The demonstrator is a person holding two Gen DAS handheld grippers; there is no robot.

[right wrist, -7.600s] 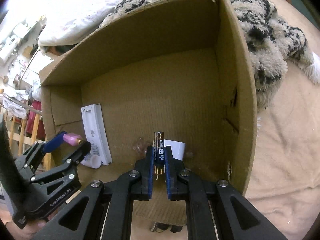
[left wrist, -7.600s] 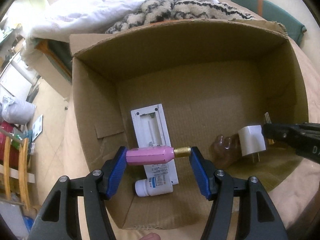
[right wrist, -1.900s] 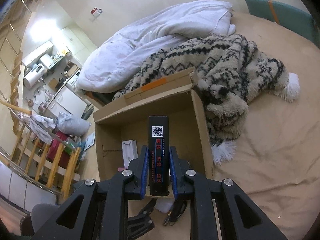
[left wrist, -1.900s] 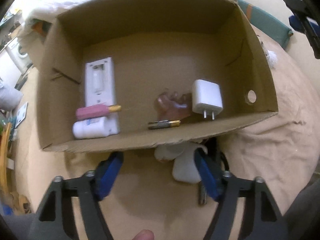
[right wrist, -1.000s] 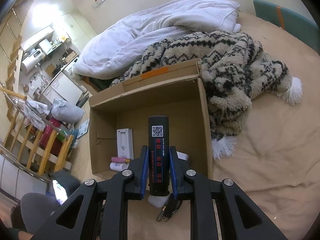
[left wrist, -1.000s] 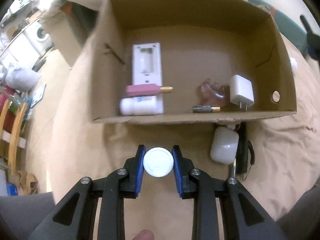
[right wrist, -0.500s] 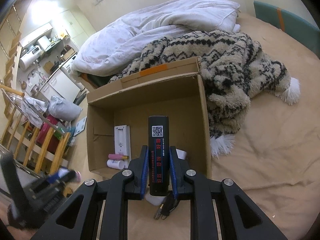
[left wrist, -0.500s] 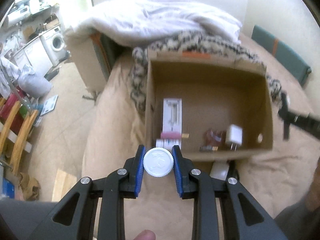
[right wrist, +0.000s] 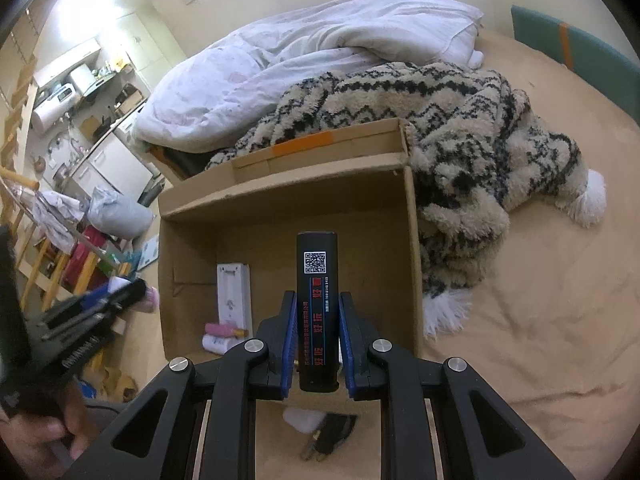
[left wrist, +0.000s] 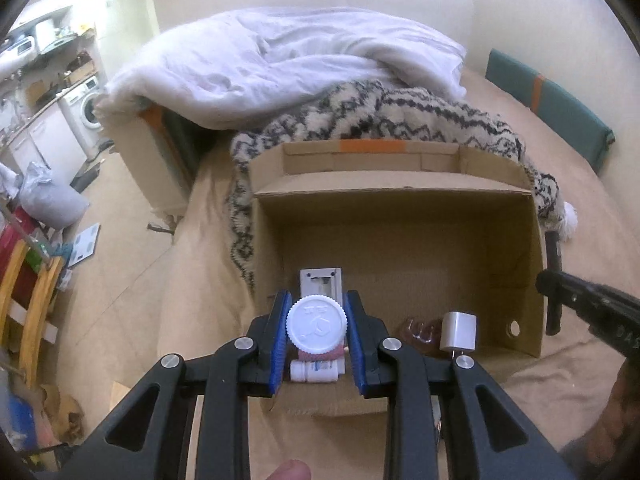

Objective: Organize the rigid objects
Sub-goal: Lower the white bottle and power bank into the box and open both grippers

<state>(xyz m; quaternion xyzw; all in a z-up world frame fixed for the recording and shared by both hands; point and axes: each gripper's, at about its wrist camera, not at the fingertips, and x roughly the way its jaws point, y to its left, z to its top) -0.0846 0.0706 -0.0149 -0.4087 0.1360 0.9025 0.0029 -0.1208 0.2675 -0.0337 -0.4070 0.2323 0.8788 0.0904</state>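
Grippers (left wrist: pixel 316 330) (right wrist: pixel 318 342) – both clamped; bottle (left wrist: pixel 317 327), bar (right wrist: pixel 317 312)

I am seeing a white duvet (left wrist: pixel 288 60) lying bunched at the head of the bed (right wrist: pixel 560 320), with a shaggy black-and-cream patterned blanket (right wrist: pixel 460 120) sprawling just below it. A teal cushion (left wrist: pixel 548 108) is leaning at the wall, and a washing machine (left wrist: pixel 86 108) is standing in the far room.

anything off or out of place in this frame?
Mostly fine. Two items lie on the bed just outside the box: a white case and a dark plug, at its near wall. Both grippers are loaded: left on a white bottle, right on a black bar.
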